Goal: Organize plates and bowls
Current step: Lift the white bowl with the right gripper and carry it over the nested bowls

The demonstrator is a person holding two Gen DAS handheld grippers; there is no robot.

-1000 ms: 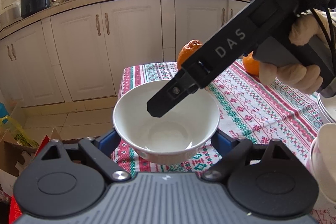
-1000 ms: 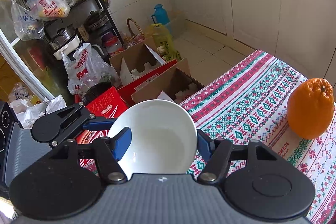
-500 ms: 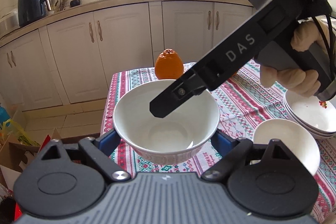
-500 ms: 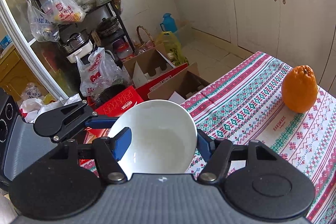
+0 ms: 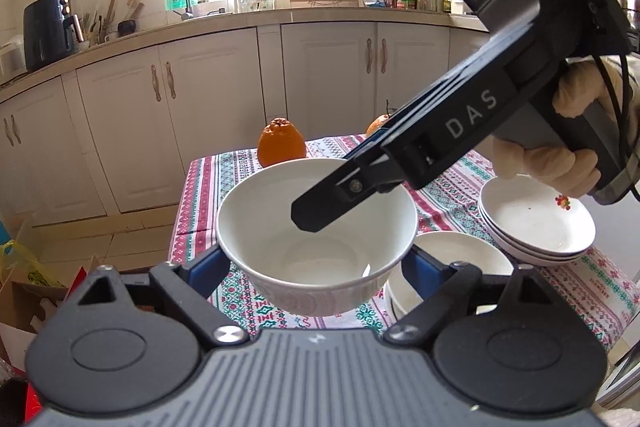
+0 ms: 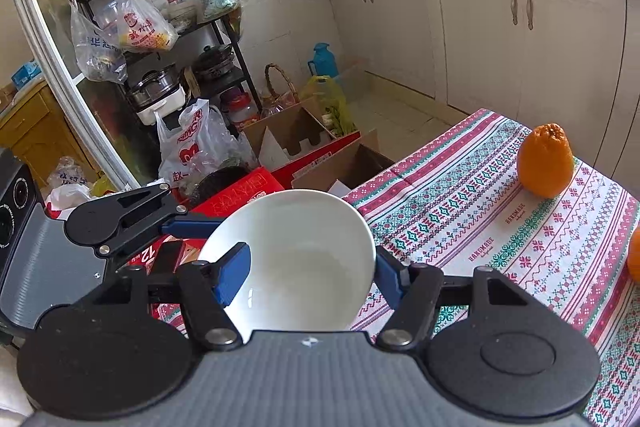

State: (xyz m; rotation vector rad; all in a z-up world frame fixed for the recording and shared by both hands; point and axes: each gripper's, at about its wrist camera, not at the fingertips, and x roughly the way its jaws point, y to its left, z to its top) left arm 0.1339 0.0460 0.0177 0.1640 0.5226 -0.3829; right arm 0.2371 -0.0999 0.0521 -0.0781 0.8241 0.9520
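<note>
In a home kitchen, the left wrist view shows the left gripper [image 5: 318, 263] clamping a white bowl [image 5: 316, 235] by its outer sides, blue pads pressed to the wall, the bowl held above the near corner of the patterned tablecloth [image 5: 452, 187]. The right gripper [image 5: 316, 215], held in a gloved hand [image 5: 560, 167], reaches over that bowl's rim. Right of the bowl sit a stack of white plates [image 5: 536, 227] and another bowl [image 5: 452, 255]; beyond it, an orange [image 5: 281, 147]. From the right wrist view, the right gripper [image 6: 308, 267] grips the same white bowl [image 6: 296, 263], one blue pad inside and one outside the rim, at the tablecloth's [image 6: 500, 211] edge, the orange [image 6: 546, 161] well beyond.
</note>
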